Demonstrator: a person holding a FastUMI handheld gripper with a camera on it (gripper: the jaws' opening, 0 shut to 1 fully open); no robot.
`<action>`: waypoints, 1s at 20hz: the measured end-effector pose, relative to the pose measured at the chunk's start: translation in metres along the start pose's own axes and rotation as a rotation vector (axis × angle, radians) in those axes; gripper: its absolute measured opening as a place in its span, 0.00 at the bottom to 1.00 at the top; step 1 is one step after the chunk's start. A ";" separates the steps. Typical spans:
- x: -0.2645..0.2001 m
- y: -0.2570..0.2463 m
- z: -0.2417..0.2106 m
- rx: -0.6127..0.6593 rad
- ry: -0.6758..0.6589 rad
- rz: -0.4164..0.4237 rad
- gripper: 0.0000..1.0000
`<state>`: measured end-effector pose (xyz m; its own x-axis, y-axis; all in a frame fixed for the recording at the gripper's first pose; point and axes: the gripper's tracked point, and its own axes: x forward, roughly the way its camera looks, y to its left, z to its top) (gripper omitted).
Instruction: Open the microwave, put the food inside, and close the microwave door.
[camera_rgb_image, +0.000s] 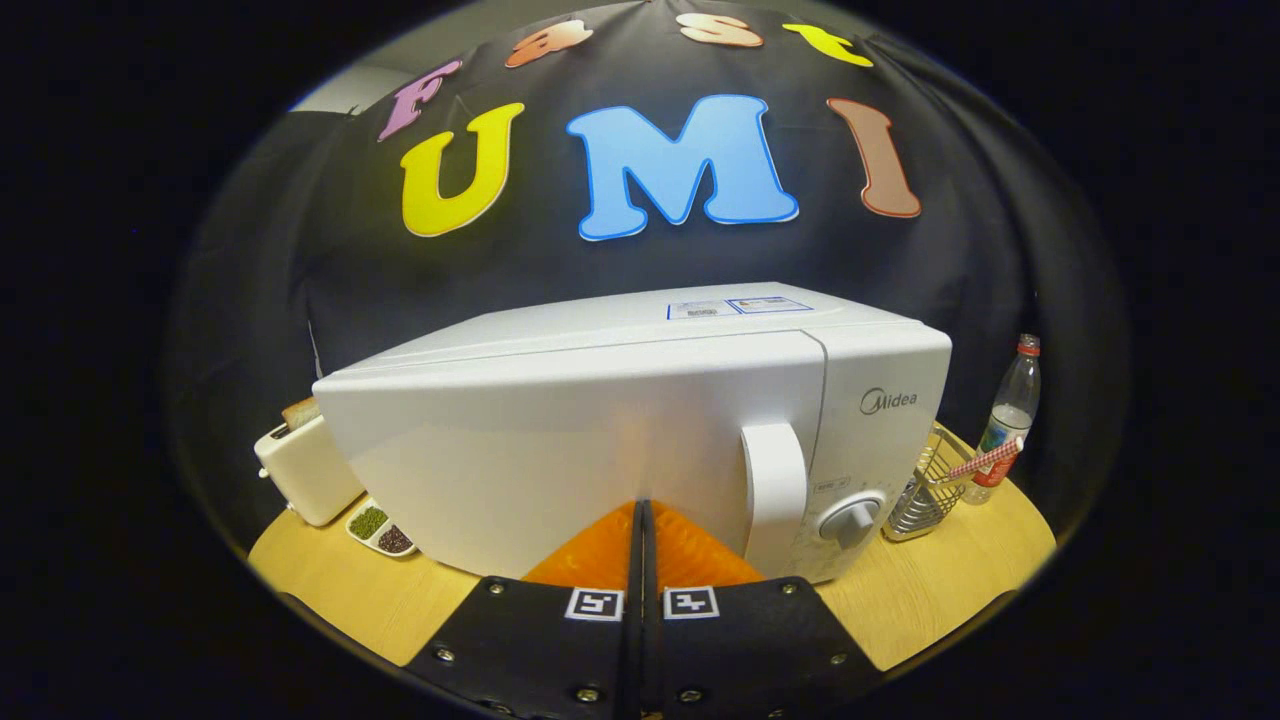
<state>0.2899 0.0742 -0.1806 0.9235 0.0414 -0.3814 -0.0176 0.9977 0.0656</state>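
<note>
Gripper (641, 520) pressed shut, empty, tips at the microwave door.

Its fingers meet with nothing between them, right against the closed white microwave (640, 420), whose handle (775, 495) stands just right of them. The microwave fills the desk's (400, 600) middle; toaster (305, 470) at left edge, wire basket (930, 490) and bottle (1010, 415) at right.

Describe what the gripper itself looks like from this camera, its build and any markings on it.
The gripper has two wedge-shaped fingers that taper to a point ahead, toward the white microwave. Each finger sits on a flat black mounting plate fixed with small round screws. Each plate carries one square black-and-white fiducial marker near the inner edge, side by side. The fingers meet along a thin dark seam. I see no cables, and no hand or sleeve.
</note>
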 end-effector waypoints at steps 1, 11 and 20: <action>-0.001 0.001 0.001 -0.029 -0.008 -0.002 0.01; -0.107 0.006 0.044 -0.077 -0.175 -0.008 0.01; -0.203 -0.002 0.048 -0.084 -0.250 -0.024 0.01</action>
<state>0.1211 0.0613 -0.0597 0.9898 0.0136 -0.1419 -0.0167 0.9996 -0.0211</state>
